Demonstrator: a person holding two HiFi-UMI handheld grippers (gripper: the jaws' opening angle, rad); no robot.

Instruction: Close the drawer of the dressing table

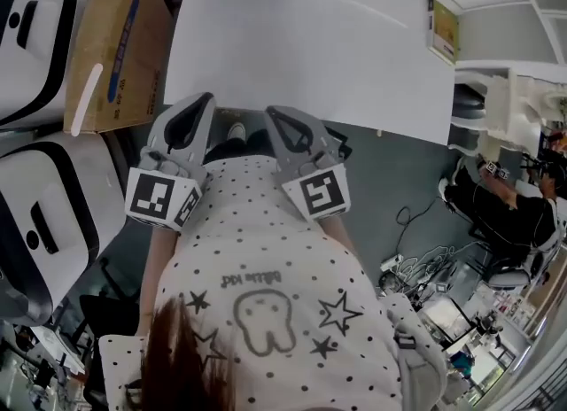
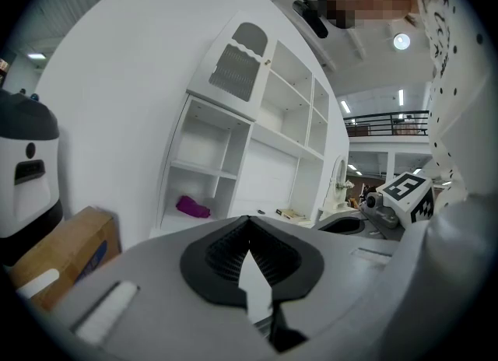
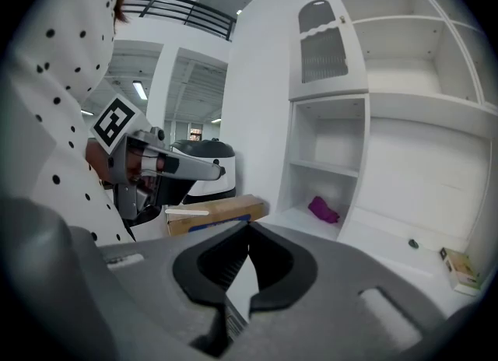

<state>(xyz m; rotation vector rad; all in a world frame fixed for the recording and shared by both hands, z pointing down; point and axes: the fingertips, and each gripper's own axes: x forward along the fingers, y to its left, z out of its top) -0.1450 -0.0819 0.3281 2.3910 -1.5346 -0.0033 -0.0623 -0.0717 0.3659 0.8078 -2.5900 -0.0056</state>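
Observation:
The white dressing table (image 1: 301, 55) stands in front of me, seen from above. Its open shelves show in the left gripper view (image 2: 257, 141) and the right gripper view (image 3: 366, 165). A white front with a small dark knob (image 3: 413, 243) sits under the shelves; I cannot tell how far out it stands. My left gripper (image 1: 199, 104) (image 2: 249, 219) and right gripper (image 1: 275, 117) (image 3: 249, 226) are held close to my chest, side by side, short of the table. Both have jaws shut with nothing between them.
A cardboard box (image 1: 120, 46) and white-and-black appliances (image 1: 35, 214) stand at the left. A purple cloth (image 3: 324, 210) lies in a lower shelf. A small box (image 3: 461, 268) sits on the tabletop. A person (image 1: 509, 210) sits at the right by cables (image 1: 416, 259).

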